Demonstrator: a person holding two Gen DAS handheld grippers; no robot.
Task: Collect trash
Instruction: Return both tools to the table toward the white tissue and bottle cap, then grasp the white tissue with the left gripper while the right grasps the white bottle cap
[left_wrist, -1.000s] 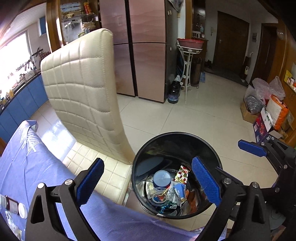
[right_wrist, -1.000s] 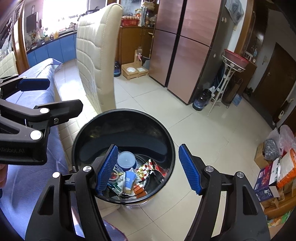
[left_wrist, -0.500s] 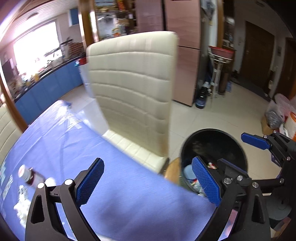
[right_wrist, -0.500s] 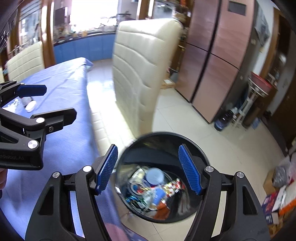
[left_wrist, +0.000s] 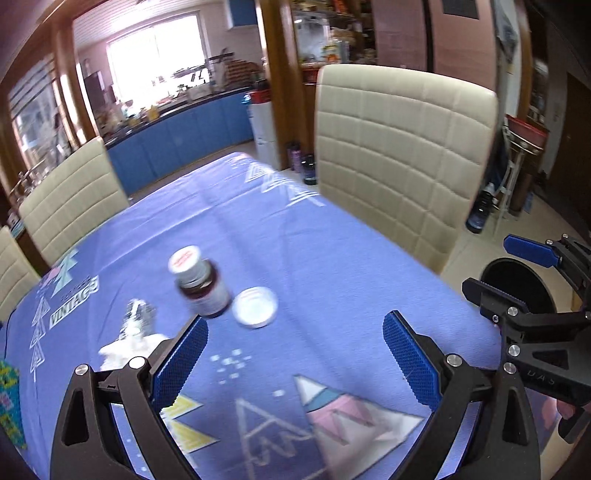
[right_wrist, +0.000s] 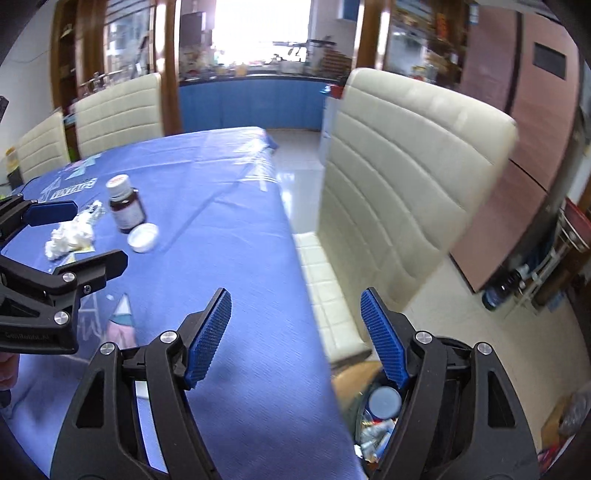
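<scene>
My left claw is spread wide, nothing held, over the blue tablecloth. Right claw likewise spread, empty. Brown bottle, white lid touching it, crumpled tissue sit left of centre. Trash bin at right edge.

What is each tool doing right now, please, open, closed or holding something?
Left tool: open, holding nothing, above the tablecloth.
Right tool: open, holding nothing, at the table's edge.
</scene>
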